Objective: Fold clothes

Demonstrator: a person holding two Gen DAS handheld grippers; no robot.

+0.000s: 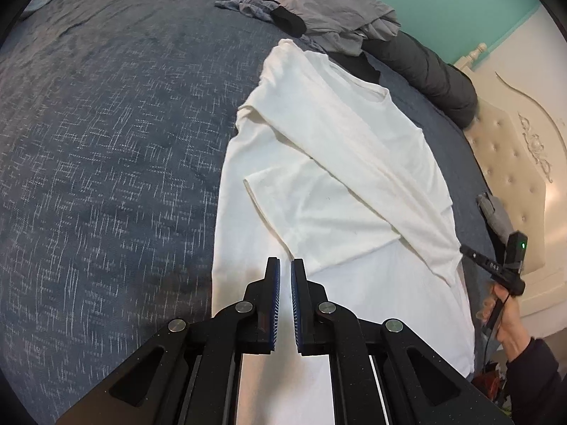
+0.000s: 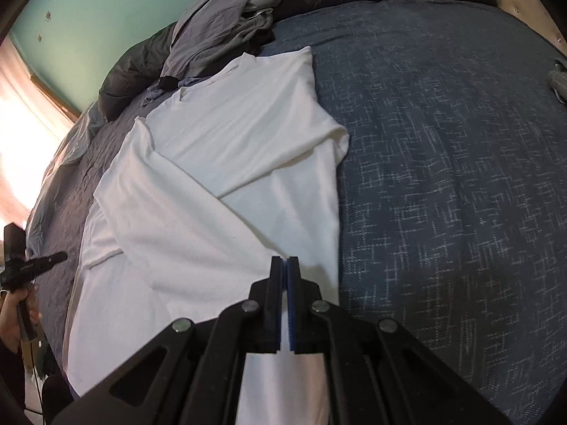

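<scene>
Both sleeves lay folded across the white T-shirt [image 1: 340, 184]; left gripper [image 1: 285, 265] and right gripper [image 2: 285, 260] were closed empty, so open them wide before pinching the hem evenly.

Under me spreads a dark blue bedspread [image 1: 106, 141] flecked with pale threads. At its far edge I see a heap of grey clothes [image 1: 336, 17] — crumpled, with something black [image 1: 288, 21] lying against it and a smaller bluish rag [image 1: 248, 7] just beside. A dark grey rolled quilt [image 1: 436, 74] runs along the bed's edge behind that heap, touching it. Beyond rises a teal wall [image 1: 460, 0], and a cream tufted headboard [image 1: 514, 163] with carved trim stands at the bed's end. A bright window [image 2: 21, 141] glows by the wall — too washed out to read.
</scene>
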